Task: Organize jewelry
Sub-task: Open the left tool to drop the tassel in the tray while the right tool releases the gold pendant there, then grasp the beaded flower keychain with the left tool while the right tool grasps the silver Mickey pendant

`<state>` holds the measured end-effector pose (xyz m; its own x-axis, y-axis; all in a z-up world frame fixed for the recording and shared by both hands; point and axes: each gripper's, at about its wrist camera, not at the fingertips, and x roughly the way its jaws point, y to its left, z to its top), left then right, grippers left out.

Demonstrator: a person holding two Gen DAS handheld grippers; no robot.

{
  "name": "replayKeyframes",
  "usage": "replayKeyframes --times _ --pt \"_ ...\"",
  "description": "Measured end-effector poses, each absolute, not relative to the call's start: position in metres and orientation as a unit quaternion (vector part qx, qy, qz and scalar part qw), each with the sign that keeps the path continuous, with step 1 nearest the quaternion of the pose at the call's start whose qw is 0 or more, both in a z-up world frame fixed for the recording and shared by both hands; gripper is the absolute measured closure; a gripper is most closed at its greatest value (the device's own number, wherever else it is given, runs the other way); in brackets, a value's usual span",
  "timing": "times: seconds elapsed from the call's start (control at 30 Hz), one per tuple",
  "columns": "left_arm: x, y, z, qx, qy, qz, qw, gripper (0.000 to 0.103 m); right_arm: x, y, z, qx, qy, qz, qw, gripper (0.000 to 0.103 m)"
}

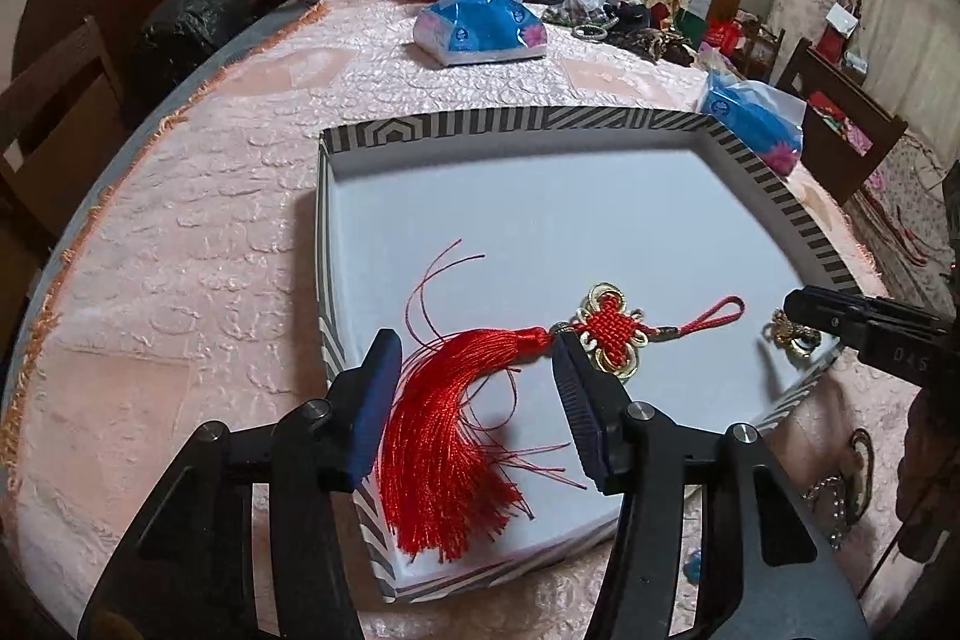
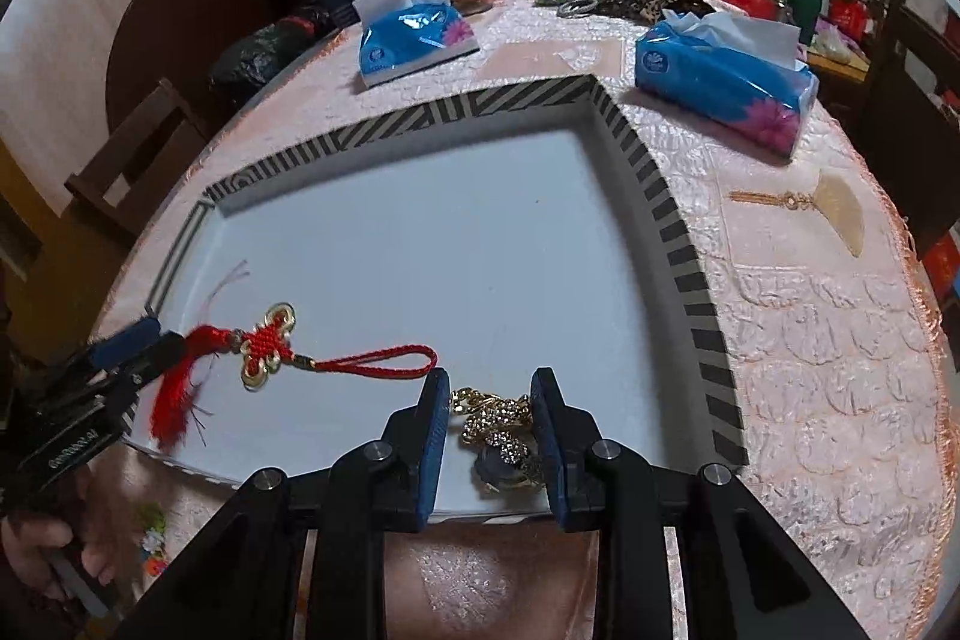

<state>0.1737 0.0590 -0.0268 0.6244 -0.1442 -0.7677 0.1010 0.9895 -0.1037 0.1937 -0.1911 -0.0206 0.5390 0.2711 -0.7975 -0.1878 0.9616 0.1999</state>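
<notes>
Pink quilted cloth covers the round table, and on it sits a shallow white tray with a striped rim; clutter and two blue tissue packs lie beyond.

Your nearest piece is the red tassel charm, flat on the tray floor at its near-left corner. Its long axis runs left to right across your view: tassel fringe toward you and leftward, knot with gold rings in the middle, cord loop pointing right, toward the other arm. The left gripper stands spread wide with the tassel head between its pads; neither pad appears to press on it, though the right pad sits just beside the tassel cap.

Farther right, near the tray's front edge, lies the gold rhinestone piece. The right gripper straddles it, pads parted on either side, touching or nearly so; you cannot tell from this view whether any grip is made.

Judgement: each arm is nearest its own item. Since the charm lies crosswise to the left pads, closing there would likely pinch the tassel neck squarely. The loop end is the part closest to the right gripper.

Off the tray, a pale fan-shaped pendant rests on the cloth, well apart to the right.
</notes>
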Motion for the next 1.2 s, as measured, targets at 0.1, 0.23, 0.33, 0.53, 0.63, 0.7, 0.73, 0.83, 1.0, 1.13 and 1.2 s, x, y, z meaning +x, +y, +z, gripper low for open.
replayKeyframes --times 0.1,0.23,0.33,0.53,0.63,0.7,0.73,0.83,1.0,1.13,1.2 --pt "0.171 0.060 -0.019 -0.022 0.429 -0.069 0.900 0.051 0.190 -0.192 -0.013 0.048 0.457 0.131 0.879 0.077" --pt "0.159 0.061 0.001 -0.010 0.413 -0.078 0.907 0.051 0.176 -0.198 0.007 0.036 0.440 0.121 0.889 0.077" --pt "0.144 0.062 0.012 0.003 0.405 -0.079 0.911 0.051 0.160 -0.207 0.021 0.023 0.437 0.107 0.893 0.077" --pt "0.095 0.076 0.020 0.022 0.394 -0.086 0.915 0.051 0.105 -0.243 0.037 0.013 0.436 0.068 0.897 0.054" --pt "0.071 0.087 0.019 0.021 0.396 -0.096 0.913 0.046 0.078 -0.258 0.031 0.004 0.445 0.045 0.895 0.054" --pt "0.052 0.093 0.015 0.023 0.397 -0.104 0.912 0.036 0.060 -0.266 0.022 0.004 0.460 0.022 0.888 0.054" --pt "0.041 0.097 0.010 0.023 0.400 -0.110 0.910 0.034 0.053 -0.270 0.017 0.007 0.466 0.016 0.885 0.054" --pt "0.023 0.094 -0.005 0.024 0.416 -0.127 0.900 0.034 0.034 -0.277 -0.004 0.012 0.489 0.006 0.872 0.054" --pt "0.022 0.069 -0.028 0.030 0.433 -0.150 0.889 0.034 0.016 -0.273 -0.030 -0.014 0.518 0.011 0.855 0.054" --pt "0.034 0.056 -0.041 0.029 0.444 -0.149 0.883 0.034 0.009 -0.276 -0.031 -0.007 0.517 0.018 0.856 0.054" --pt "0.040 0.051 -0.046 0.027 0.445 -0.154 0.882 0.034 0.007 -0.279 -0.029 0.006 0.511 0.026 0.859 0.054"
